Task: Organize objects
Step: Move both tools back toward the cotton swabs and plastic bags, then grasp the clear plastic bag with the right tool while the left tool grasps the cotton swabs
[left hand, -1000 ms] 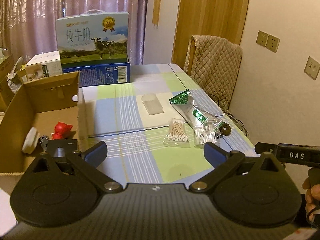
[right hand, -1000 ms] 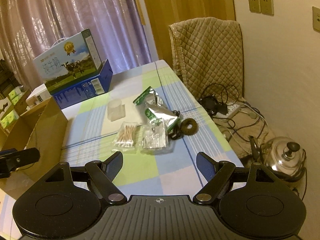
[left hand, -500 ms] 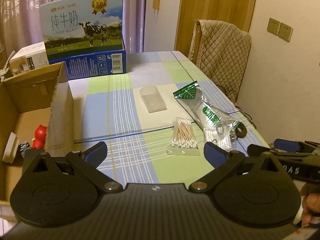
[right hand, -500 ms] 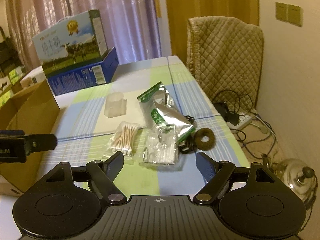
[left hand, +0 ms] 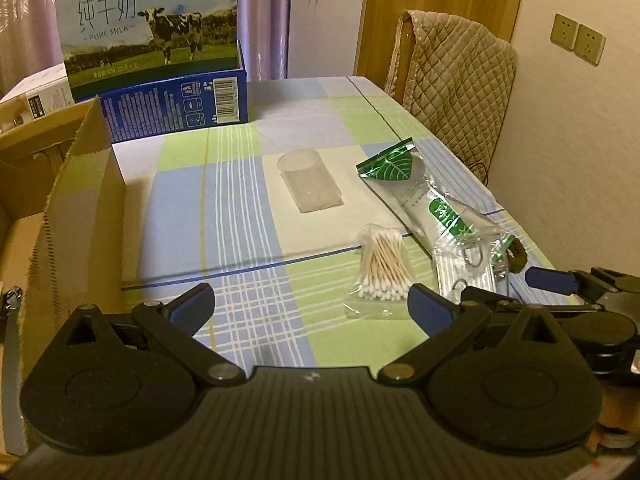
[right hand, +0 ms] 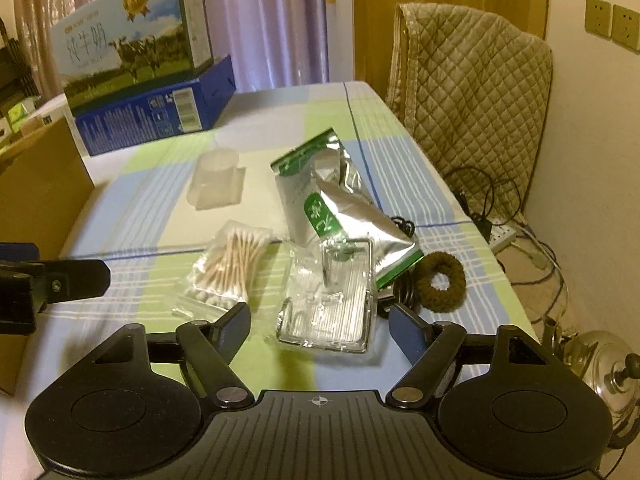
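Note:
A bag of cotton swabs (left hand: 382, 266) (right hand: 230, 266), a clear packet of metal hooks (right hand: 332, 304) (left hand: 468, 268), a green and silver foil pouch (right hand: 332, 204) (left hand: 424, 200), a clear plastic cup on its side (left hand: 310, 180) (right hand: 216, 180) and a brown hair tie (right hand: 440, 282) lie on the checked tablecloth. My left gripper (left hand: 310, 306) is open and empty, just short of the swabs. My right gripper (right hand: 320, 326) is open and empty, its jaws either side of the hook packet's near end.
An open cardboard box (left hand: 76, 216) stands at the left. A milk carton box (left hand: 152, 24) on a blue box (left hand: 180, 104) stands at the back. A quilted chair (right hand: 472, 92), cables and a steel kettle (right hand: 608, 364) are to the right, off the table.
Both grippers have moved forward and lower toward the items on the cloth. The right one has come up to the hook packet. Both stay open.

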`<state>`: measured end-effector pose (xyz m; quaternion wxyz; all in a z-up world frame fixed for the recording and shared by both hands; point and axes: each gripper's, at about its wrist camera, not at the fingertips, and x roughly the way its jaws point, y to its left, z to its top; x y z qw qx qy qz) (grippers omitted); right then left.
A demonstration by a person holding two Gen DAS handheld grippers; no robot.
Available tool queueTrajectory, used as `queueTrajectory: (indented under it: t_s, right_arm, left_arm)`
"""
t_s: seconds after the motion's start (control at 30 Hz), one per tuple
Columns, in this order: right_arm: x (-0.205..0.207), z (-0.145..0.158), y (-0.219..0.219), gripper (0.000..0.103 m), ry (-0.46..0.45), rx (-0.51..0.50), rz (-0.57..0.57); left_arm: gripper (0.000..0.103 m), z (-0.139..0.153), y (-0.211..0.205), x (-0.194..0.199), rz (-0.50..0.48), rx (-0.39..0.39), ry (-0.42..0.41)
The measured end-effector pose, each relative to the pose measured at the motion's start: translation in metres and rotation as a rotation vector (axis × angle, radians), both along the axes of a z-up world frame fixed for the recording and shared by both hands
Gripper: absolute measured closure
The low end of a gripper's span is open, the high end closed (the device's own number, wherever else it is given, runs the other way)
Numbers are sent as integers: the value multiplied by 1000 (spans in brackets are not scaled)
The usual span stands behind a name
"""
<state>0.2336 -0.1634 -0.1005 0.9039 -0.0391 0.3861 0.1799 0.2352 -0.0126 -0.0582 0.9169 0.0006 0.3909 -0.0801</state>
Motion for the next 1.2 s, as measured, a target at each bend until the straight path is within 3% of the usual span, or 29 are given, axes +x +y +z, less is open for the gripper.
queueTrajectory:
  t_s: [0.17,0.4,0.83,1.1,1.2]
  right_arm:
    - [9,-6,3,34,22,-6,7]
    - [15,-9,4,51,51,-15,10]
    - [13,14,-15,52,-5,81,-26]
    - [23,18,-35,52,-17,104,-105]
    - [25,17,-39,52,-8,114,-121]
  left_arm:
    - [2,-10,0,9,-7,2,10]
    - [2,-18,-3,17,-19,12,18]
    - [2,-36,-16,33,-55,5,42]
    - [4,-52,-34,54,-113,-15,27]
    - [12,-58,-41,63,-137,-38,37]
